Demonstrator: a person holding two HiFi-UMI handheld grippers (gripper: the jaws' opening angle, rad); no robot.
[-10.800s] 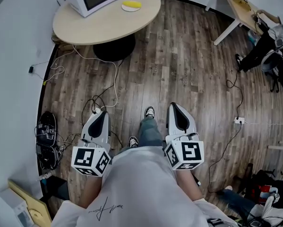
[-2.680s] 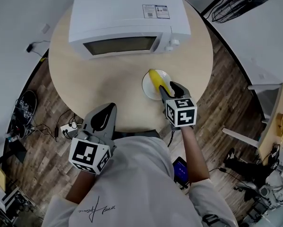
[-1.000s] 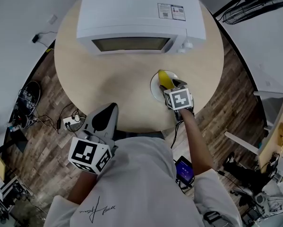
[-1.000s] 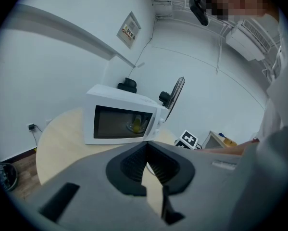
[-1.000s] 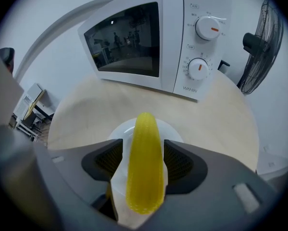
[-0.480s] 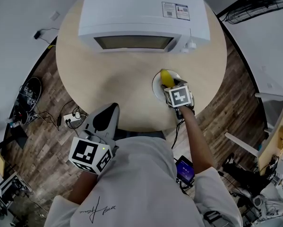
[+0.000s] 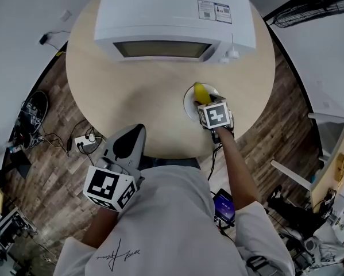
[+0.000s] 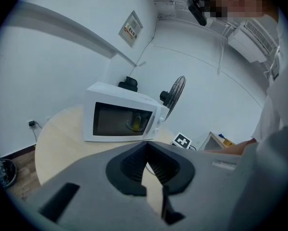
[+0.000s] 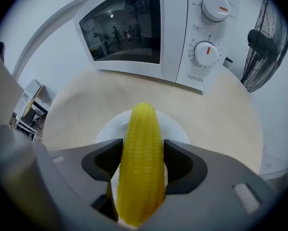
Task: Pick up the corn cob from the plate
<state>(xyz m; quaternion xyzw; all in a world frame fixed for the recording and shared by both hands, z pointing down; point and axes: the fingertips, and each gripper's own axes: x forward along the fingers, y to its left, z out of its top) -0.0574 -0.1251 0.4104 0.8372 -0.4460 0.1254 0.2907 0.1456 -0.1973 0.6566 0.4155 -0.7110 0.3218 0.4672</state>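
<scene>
A yellow corn cob lies lengthwise between the jaws of my right gripper, over a small white plate. Both jaw pads press against its sides, so the gripper is shut on it. Whether the cob still touches the plate cannot be told. In the head view the cob sticks out past the right gripper above the plate, near the round table's front right. My left gripper hangs shut and empty below the table's near edge; in its own view the left gripper holds nothing.
A white microwave with its door closed fills the back of the round wooden table; its knobs stand just beyond the plate. Cables and a power strip lie on the floor at left. A fan stands to the right.
The right gripper has slid a little further along the cob and its jaws now close on it. The left gripper has stayed put.
</scene>
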